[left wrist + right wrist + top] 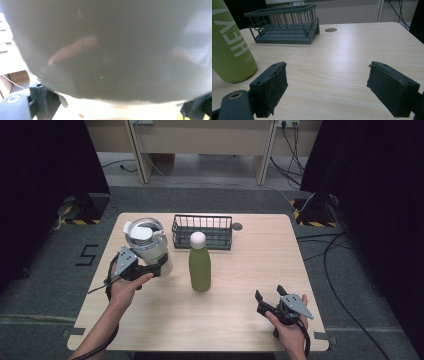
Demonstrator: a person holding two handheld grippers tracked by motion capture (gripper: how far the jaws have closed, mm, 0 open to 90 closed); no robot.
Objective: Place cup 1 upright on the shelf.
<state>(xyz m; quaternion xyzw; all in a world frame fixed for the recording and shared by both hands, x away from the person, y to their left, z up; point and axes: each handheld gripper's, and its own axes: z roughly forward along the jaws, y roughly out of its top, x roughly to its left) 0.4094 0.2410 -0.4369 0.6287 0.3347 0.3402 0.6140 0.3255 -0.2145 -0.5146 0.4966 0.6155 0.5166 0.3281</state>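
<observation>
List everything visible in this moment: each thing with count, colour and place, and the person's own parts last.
Tumbler: 1, pale grey-white with a lid, left part of the table, tilted, held by the left gripper.
Bottle: 1, green with a pale cap, upright at the table's centre.
Basket: 1, dark wire, far centre of the table, nothing visible in it.
Table: 1, light wood, with a small round dark spot near the basket.
Cables: several, black, on the floor at right.
Left gripper: 1, black, clamped on the tumbler's side.
Right gripper: 1, black, jaws wide apart, holding nothing, near right of the table.
Hands: 2, one on each gripper.
</observation>
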